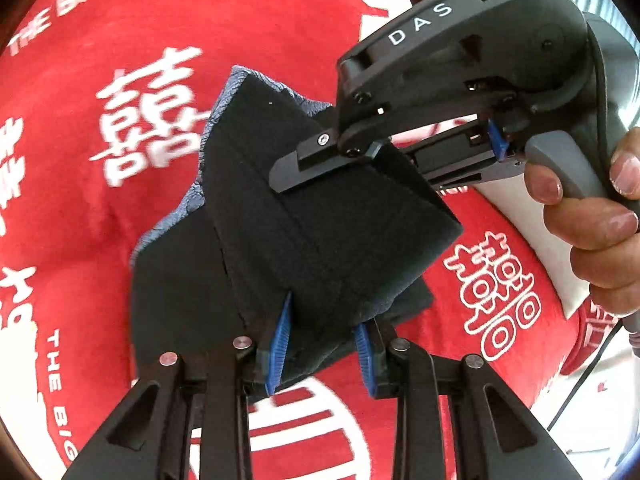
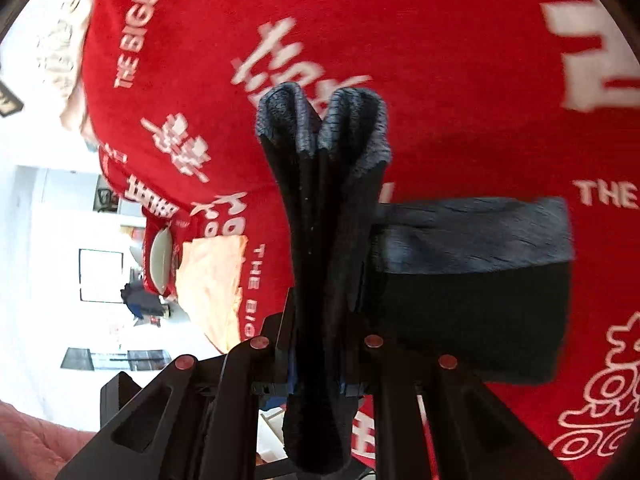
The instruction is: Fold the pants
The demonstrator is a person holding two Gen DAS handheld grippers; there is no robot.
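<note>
The pants (image 1: 280, 216) are a dark navy folded bundle with a lighter blue ribbed band, held above a red bedspread. My left gripper (image 1: 326, 344) is shut on the near edge of the bundle, blue pads on both sides. My right gripper (image 1: 316, 168) shows in the left wrist view from the upper right, shut on the far upper part of the bundle. In the right wrist view the pants (image 2: 332, 216) run thick between my right gripper's (image 2: 320, 364) jaws, with another folded part (image 2: 472, 280) spread to the right.
The red bedspread (image 1: 100, 220) with white characters and lettering fills the ground under the pants. A peach cloth (image 2: 216, 280) and a white pillow (image 2: 160, 260) lie at the bed's edge. Beyond is a bright room with furniture (image 2: 100, 276).
</note>
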